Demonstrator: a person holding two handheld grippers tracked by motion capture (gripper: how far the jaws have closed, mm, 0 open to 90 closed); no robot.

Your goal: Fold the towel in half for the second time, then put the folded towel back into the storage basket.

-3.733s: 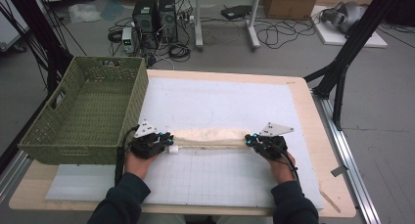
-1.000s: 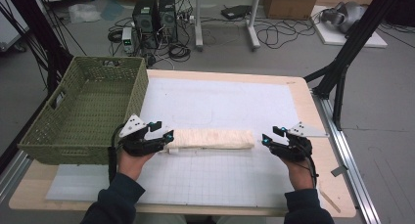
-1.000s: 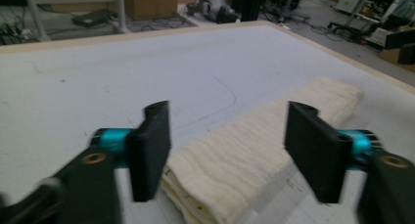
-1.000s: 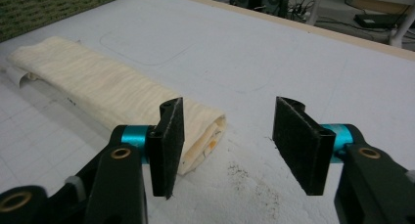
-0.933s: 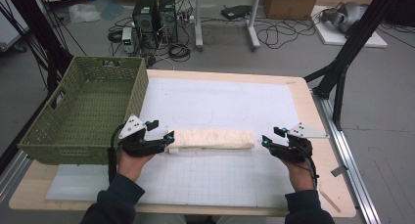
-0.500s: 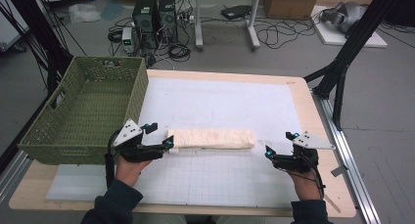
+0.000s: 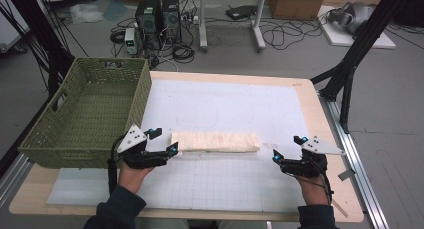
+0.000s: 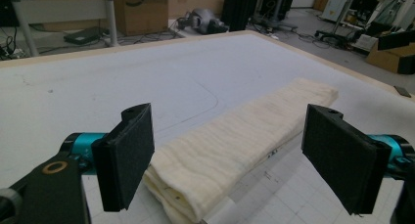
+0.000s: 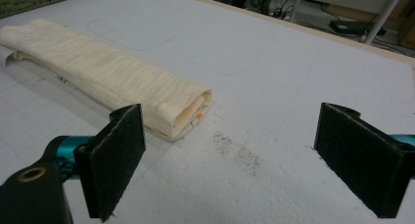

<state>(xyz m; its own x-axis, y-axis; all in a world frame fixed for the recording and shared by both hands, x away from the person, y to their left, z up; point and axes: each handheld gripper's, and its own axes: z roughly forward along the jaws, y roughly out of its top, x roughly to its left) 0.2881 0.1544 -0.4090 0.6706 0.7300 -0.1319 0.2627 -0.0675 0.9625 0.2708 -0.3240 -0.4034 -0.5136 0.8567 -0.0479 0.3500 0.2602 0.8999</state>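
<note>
The folded cream towel (image 7: pixel 216 141) lay as a long narrow strip across the white mat (image 7: pixel 230 104), toward the near edge of the bench, just right of the green basket (image 7: pixel 90 114). The left gripper (image 7: pixel 159 143) stood wide open at the strip's left end, gripping nothing. The right gripper (image 7: pixel 287 151), its jaws just opened wide and empty, sat apart from the right end. The fold looked finished and released; next would likely come another fold, or lifting it into the basket.
</note>
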